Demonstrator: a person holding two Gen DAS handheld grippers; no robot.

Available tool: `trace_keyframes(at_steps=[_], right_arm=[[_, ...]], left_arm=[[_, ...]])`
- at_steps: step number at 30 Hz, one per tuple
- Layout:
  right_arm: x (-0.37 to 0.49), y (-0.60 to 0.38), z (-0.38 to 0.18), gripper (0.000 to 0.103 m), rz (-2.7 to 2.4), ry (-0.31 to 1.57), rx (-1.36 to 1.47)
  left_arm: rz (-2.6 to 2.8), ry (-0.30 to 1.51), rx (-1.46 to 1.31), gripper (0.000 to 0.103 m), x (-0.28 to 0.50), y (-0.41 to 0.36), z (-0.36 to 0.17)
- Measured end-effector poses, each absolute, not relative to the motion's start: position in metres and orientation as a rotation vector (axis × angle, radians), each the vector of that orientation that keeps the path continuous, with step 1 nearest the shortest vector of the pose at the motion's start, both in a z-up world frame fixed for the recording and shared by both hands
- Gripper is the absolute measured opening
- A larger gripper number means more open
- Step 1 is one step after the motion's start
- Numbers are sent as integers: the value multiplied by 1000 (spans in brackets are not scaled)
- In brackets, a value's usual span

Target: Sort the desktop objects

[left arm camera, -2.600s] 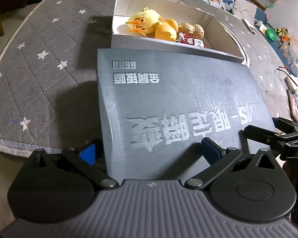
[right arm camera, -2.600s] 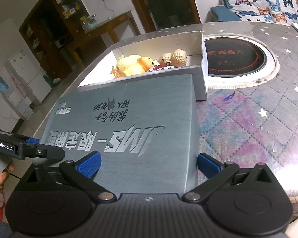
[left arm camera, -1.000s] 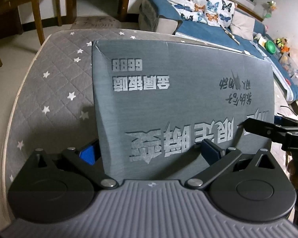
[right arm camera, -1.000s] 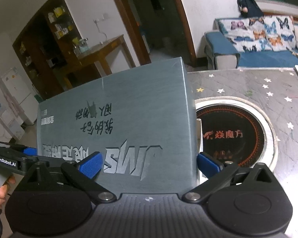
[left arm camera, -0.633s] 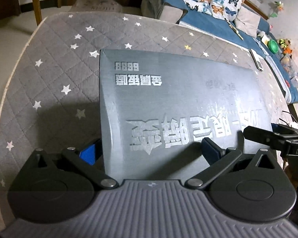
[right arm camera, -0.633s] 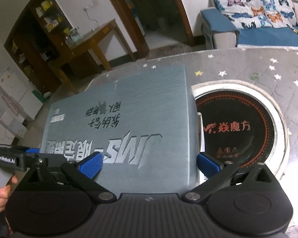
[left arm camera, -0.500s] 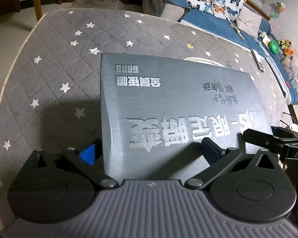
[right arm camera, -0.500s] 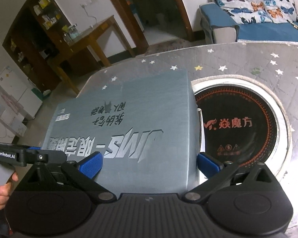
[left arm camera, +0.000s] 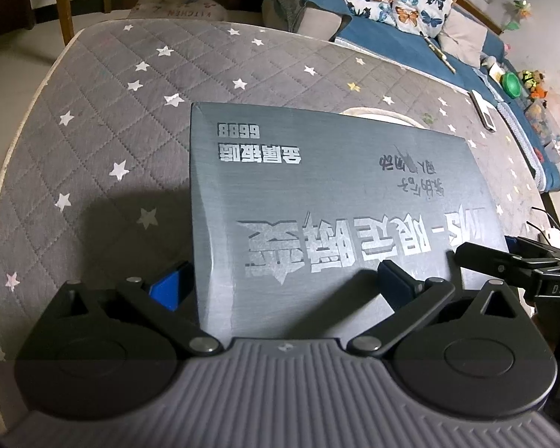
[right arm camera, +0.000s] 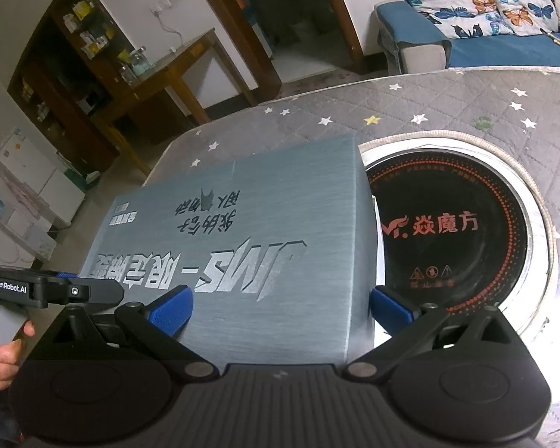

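Grey quilted star-print table cover (left arm camera: 93, 142) spreads ahead of both claws. Flat grey cardboard box lid with silver lettering (left arm camera: 336, 201) lies level over it (box beneath hidden). Left claw (left arm camera: 280, 280) and right claw (right arm camera: 280, 308), jaws wide, straddle its near corners; actual grip unclear.
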State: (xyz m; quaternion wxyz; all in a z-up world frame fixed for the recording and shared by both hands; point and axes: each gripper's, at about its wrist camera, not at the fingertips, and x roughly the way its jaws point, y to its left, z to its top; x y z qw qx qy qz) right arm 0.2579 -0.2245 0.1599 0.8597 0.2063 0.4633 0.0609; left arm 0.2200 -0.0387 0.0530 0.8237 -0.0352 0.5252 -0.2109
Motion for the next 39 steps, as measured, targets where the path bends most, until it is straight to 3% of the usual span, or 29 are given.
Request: trace_keyframes(at_steps=[18,39], right_arm=[[259,-223,154,103,136,968,423],[262,-228,140,102,109,976,443]], left_arm=[[-436,1136,-185,103,220,-20,33],[-406,1131,-104,103,225,-40,24]])
